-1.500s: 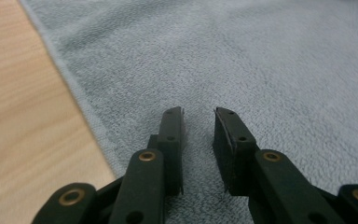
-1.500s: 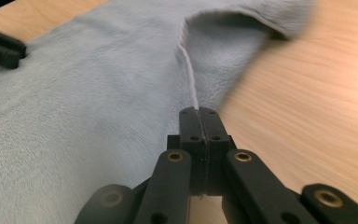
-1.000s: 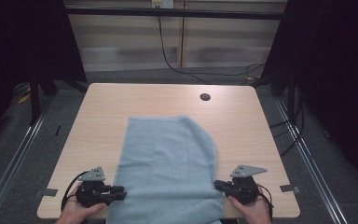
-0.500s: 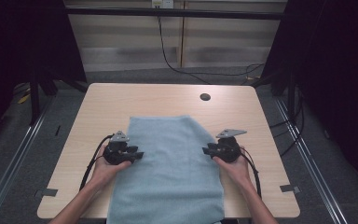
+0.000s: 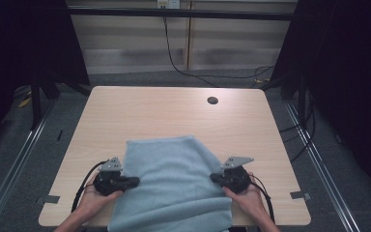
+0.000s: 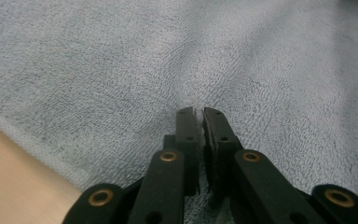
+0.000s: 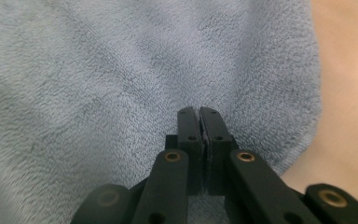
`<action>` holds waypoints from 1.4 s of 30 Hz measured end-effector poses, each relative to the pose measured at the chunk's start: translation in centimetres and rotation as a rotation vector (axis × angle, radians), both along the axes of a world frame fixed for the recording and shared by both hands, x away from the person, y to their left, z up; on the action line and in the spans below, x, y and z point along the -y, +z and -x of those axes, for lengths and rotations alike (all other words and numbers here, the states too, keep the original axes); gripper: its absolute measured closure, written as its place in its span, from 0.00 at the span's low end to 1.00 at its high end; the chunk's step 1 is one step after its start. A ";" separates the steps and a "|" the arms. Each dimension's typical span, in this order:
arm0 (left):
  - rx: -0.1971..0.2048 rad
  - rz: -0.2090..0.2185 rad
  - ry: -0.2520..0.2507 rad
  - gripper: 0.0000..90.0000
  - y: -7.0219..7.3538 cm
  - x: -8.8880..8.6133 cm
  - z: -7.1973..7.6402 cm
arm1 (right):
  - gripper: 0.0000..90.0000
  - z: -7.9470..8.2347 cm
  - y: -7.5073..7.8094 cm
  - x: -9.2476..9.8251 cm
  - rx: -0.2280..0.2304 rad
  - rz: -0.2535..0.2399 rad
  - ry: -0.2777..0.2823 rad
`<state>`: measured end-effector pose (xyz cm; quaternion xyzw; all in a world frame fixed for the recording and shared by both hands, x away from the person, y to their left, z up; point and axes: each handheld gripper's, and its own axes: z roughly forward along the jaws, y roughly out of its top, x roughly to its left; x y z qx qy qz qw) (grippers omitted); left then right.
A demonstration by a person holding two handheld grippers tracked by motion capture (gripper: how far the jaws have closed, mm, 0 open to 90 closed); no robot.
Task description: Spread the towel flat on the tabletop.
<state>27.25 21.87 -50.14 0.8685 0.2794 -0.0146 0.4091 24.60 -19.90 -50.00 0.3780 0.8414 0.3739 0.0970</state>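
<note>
The light-blue towel (image 5: pixel 171 186) lies on the near half of the table (image 5: pixel 140 113), its near end hanging over the table's front edge. It looks soft, limp and light, so it will likely sag and fold wherever it is not supported. The left claw (image 5: pixel 134 181) and right claw (image 5: pixel 214 177) have just closed, each pinching a bit of terry at the towel's left and right side edges; the side edges look like the best hold.
</note>
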 end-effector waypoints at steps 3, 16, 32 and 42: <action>0.023 -0.006 -0.020 0.86 0.2 0.1 1.3 | 0.86 2.0 0.4 0.4 -0.006 0.002 0.014; 0.052 0.017 0.121 0.76 -0.3 -0.3 -2.7 | 0.82 -7.0 0.1 -0.9 0.008 -0.024 -0.105; 0.047 0.011 0.130 0.73 -0.2 -0.1 -2.3 | 0.77 0.2 1.5 -5.4 0.016 -0.078 0.213; 0.037 0.022 0.127 0.73 -0.3 -0.3 -2.5 | 0.65 -3.8 0.7 -5.7 0.000 -0.069 0.137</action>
